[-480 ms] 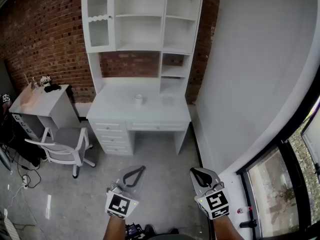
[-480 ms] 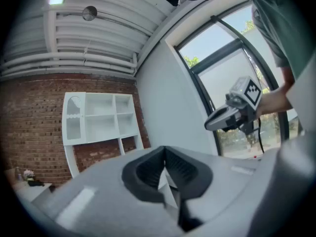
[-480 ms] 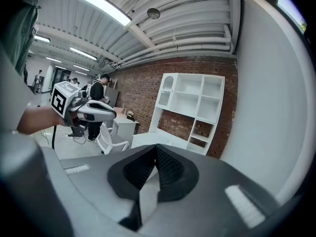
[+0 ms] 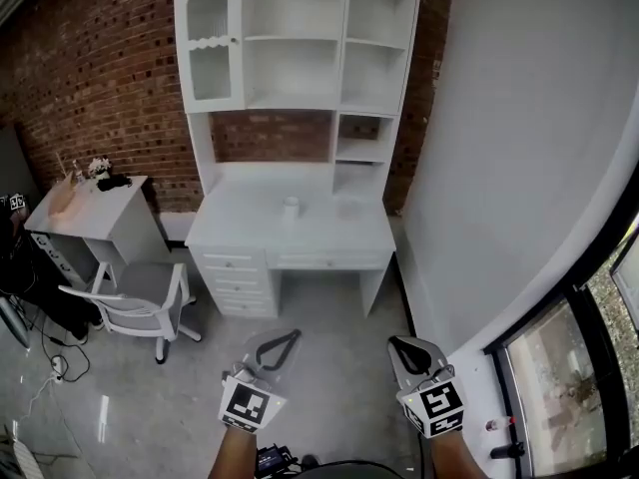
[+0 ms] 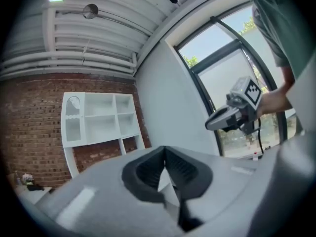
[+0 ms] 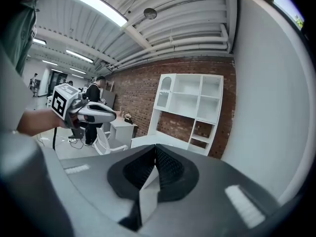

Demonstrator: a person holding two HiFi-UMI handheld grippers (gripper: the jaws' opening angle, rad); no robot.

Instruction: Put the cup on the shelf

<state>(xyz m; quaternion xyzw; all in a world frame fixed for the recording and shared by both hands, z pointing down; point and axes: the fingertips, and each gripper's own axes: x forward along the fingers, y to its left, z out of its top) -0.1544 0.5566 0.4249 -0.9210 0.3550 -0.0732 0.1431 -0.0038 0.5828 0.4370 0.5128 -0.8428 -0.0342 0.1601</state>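
A small white cup (image 4: 291, 207) stands on the top of a white desk (image 4: 250, 230) against the brick wall, across the room from me. Above the desk rises a white shelf unit (image 4: 300, 43) with open compartments, all bare. My left gripper (image 4: 283, 340) and right gripper (image 4: 403, 347) are low in the head view, over the grey floor and well short of the desk. Both are shut with nothing between their tips. The shelf unit (image 5: 98, 117) shows in the left gripper view, and the shelf unit (image 6: 190, 105) shows in the right gripper view too.
A white swivel chair (image 4: 135, 297) stands left of the desk, beside a smaller white table (image 4: 85, 208) with small items on it. Cables lie on the floor at far left. A white wall (image 4: 519, 148) and a dark-framed window (image 4: 569, 387) run along the right.
The desk and shelf unit sit slightly lower and further right in the head view. Both grippers have shifted a little to the right; their jaws stay shut.
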